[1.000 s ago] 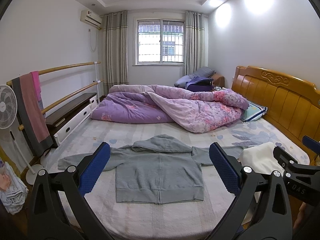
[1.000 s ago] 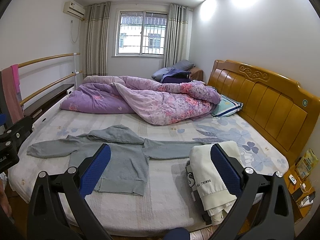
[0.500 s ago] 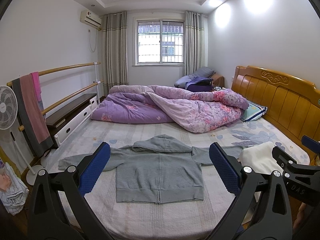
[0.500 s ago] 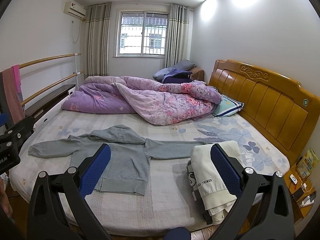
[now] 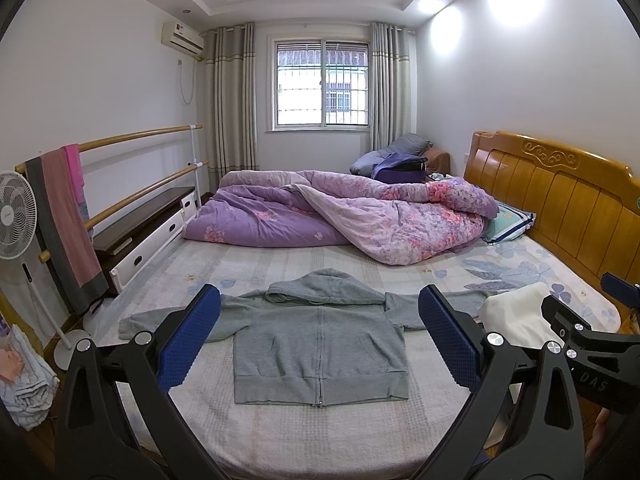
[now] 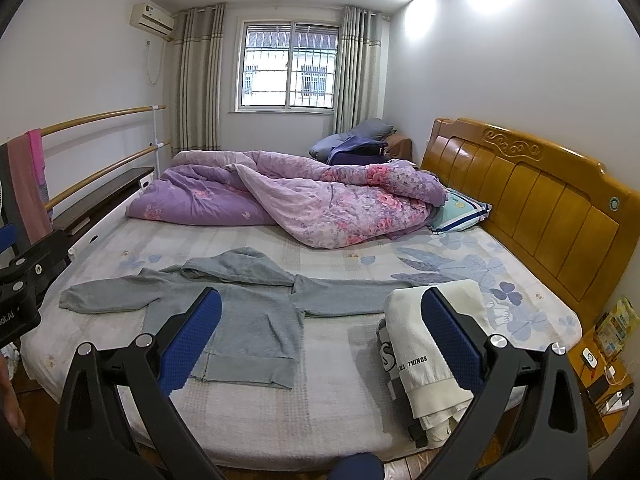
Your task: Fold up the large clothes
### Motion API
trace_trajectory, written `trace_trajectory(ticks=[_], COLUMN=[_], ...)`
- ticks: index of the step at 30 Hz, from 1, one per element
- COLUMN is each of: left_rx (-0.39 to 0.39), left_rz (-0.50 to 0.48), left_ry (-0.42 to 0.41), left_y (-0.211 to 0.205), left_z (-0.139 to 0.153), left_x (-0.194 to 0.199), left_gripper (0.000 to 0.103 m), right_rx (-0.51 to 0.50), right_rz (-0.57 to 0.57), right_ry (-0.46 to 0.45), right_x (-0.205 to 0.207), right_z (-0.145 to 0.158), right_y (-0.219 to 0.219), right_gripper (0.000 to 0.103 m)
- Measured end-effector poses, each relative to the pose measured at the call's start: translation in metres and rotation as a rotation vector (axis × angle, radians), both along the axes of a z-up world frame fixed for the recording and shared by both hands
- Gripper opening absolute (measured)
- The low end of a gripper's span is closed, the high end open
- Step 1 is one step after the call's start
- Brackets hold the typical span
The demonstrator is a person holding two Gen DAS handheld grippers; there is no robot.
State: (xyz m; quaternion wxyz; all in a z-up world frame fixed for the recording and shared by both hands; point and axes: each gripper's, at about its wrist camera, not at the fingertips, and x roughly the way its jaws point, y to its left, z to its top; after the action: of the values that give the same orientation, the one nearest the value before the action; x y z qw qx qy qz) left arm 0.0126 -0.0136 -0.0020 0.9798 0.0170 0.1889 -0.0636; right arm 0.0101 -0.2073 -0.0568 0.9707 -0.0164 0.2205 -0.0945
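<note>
A grey zip-up hoodie (image 5: 320, 344) lies flat on the bed, front up, zipper closed, both sleeves spread sideways and the hood toward the quilt. In the right wrist view the same hoodie (image 6: 248, 312) sits left of centre. My left gripper (image 5: 318, 336) hovers open in front of the hoodie, apart from it, with nothing between its blue pads. My right gripper (image 6: 320, 340) is open too, held above the bed's near edge between the hoodie and a stack of folded clothes (image 6: 424, 352). Part of the right gripper's body (image 5: 592, 360) shows at the left wrist view's right edge.
A rumpled purple floral quilt (image 5: 344, 216) fills the far half of the bed. The wooden headboard (image 6: 528, 200) runs along the right, with a nightstand (image 6: 604, 376) beside it. On the left stand a wooden rail with hanging towels (image 5: 64, 216), a fan (image 5: 16, 216) and a low cabinet (image 5: 148, 228).
Both views have shifted only slightly. The hoodie and the folded stack lie as before, and both grippers stay open.
</note>
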Motion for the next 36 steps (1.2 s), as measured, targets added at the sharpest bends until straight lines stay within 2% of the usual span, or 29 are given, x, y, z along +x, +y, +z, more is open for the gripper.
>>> trace_trajectory(ticks=[28,36], left_rx=[0.013,0.032], left_rz=[0.007,0.023], left_ry=[-0.003,0.006], left_y=[0.004,0.012], left_z=[0.000,-0.009], left_x=[-0.003,-0.006], left_gripper=[0.098,0.098], right_rx=[0.030,0.060], right_rz=[0.034,0.057], right_ry=[-0.013,-0.012], right_x=[-0.005,-0.007], right_z=[0.001,-0.003], right_y=[0.000,-0.005], right_gripper=[0.096,0.096])
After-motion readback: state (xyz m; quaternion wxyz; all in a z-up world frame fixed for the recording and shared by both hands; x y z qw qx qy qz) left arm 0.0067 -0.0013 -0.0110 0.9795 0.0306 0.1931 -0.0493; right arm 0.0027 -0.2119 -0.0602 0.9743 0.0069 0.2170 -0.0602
